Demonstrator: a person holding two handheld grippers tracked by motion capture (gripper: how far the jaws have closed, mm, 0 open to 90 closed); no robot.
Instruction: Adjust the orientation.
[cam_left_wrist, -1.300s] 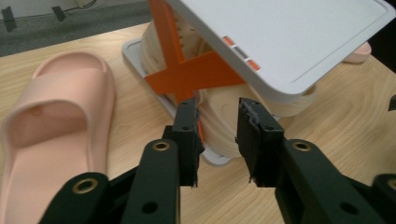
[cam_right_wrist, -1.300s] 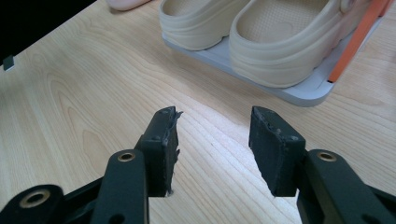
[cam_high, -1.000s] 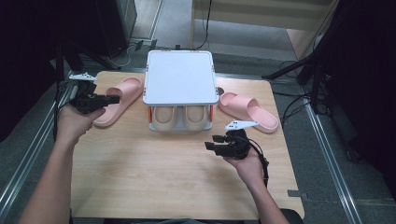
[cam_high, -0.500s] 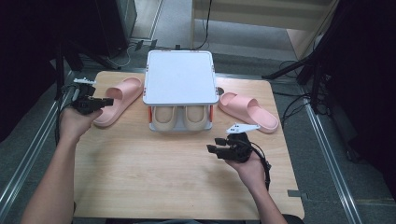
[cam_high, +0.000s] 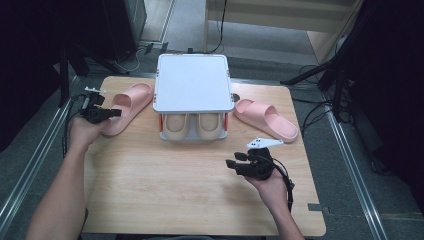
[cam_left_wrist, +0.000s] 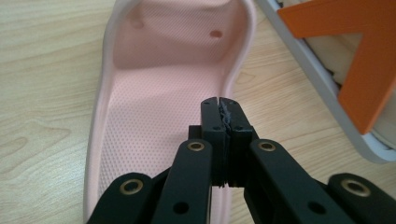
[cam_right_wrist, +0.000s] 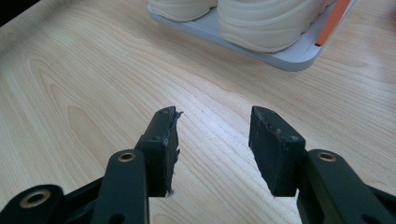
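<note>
A pink slipper (cam_high: 127, 107) lies left of a small two-level rack (cam_high: 192, 82), and its mate (cam_high: 267, 117) lies to the rack's right. My left gripper (cam_high: 117, 113) hovers at the left slipper's heel end. In the left gripper view its jaws (cam_left_wrist: 219, 103) are pressed together over the slipper's (cam_left_wrist: 154, 93) inner rim, with nothing seen between them. My right gripper (cam_high: 230, 164) rests low over bare wood in front of the rack. Its jaws (cam_right_wrist: 212, 126) stand wide apart and empty, pointing toward the beige slippers (cam_right_wrist: 266, 18) on the rack's lower shelf.
The rack has a white top plate, orange side supports (cam_left_wrist: 369, 70) and a grey base tray (cam_right_wrist: 289, 58) holding a beige pair (cam_high: 187, 125). The wooden table (cam_high: 175, 200) has open room across its front half. Dark stands and cables surround it.
My left hand has come down and a little toward the near end of the left pink slipper. The right hand has stayed where it was.
</note>
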